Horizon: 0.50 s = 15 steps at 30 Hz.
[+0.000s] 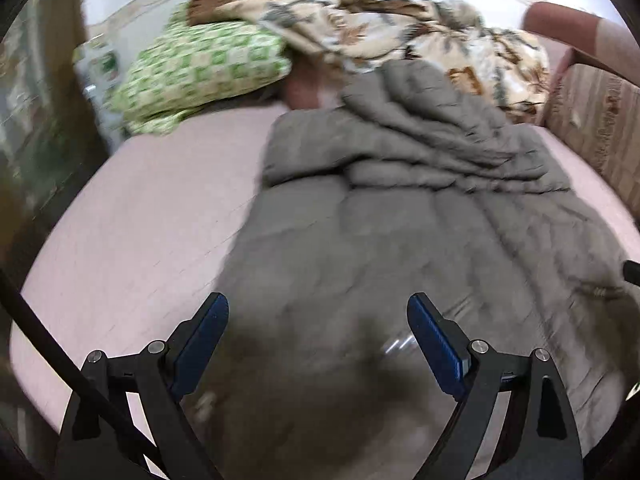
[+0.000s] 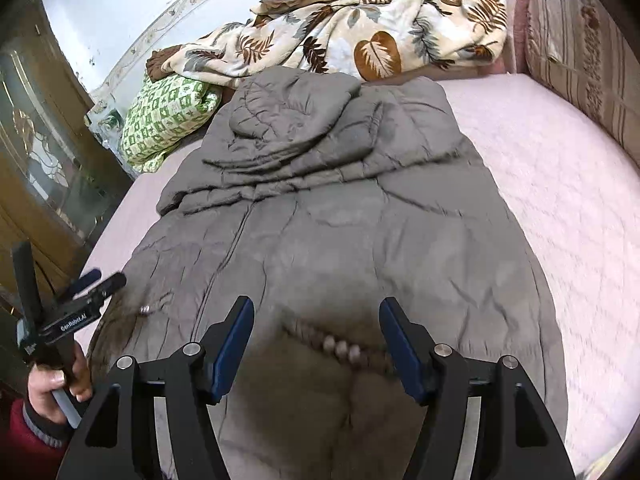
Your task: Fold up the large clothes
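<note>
At nine o'clock in the right wrist view: wooden cabinet (image 2: 44,168) with glass doors, beside the bed. At eight o'clock: left claw (image 2: 98,278) gripped by a hand (image 2: 52,384) in a red sleeve, spread wide, nothing between the pads, hovering at the coat's left edge. At ten o'clock: green checkered pillow (image 2: 164,120) against the wall. In the centre, running from six to twelve o'clock: large grey quilted coat (image 2: 328,216) laid flat on the pink bed (image 2: 540,184), sleeves and hood bunched across the top, zipper line down the left half. At twelve o'clock: leaf-print blanket (image 2: 360,28) heaped behind the coat. At six o'clock: right claw (image 2: 316,318) spread apart, empty, poised above the coat's lower part, pads clear of the fabric. At two o'clock: striped headboard cushion (image 2: 580,60). In the left wrist view: left claw (image 1: 318,314) likewise spread over the grey coat (image 1: 400,220), picture blurred.
</note>
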Each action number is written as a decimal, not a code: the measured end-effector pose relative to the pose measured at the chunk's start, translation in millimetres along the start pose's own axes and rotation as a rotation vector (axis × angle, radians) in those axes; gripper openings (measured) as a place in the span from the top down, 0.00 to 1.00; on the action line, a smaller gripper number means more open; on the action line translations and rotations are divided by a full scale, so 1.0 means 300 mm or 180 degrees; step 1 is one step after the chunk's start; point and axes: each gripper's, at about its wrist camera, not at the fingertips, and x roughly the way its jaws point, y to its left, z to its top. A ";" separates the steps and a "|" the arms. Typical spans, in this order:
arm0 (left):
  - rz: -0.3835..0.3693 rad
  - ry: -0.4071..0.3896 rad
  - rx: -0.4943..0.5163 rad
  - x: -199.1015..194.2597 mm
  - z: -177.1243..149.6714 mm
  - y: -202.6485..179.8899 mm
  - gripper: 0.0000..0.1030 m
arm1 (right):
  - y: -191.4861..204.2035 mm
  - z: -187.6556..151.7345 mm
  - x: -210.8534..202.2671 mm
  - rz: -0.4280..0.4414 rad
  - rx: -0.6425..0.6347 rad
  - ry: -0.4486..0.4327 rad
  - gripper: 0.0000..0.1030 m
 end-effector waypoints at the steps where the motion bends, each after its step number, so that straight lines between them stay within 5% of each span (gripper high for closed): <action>1: 0.0061 0.0008 -0.0044 -0.014 -0.032 0.023 0.12 | 0.004 -0.020 -0.010 -0.0005 -0.0029 -0.0004 0.32; 7: 0.0105 0.0281 0.0023 0.007 -0.165 0.034 0.12 | 0.031 -0.143 -0.031 -0.0226 -0.0242 0.0061 0.32; 10: 0.0267 0.0328 0.0227 0.043 -0.192 0.010 0.07 | 0.028 -0.190 -0.004 -0.0329 -0.0265 0.0199 0.30; 15: 0.0217 0.0353 0.0151 0.052 -0.194 0.023 0.07 | 0.048 -0.227 0.037 -0.0472 -0.0451 0.0289 0.25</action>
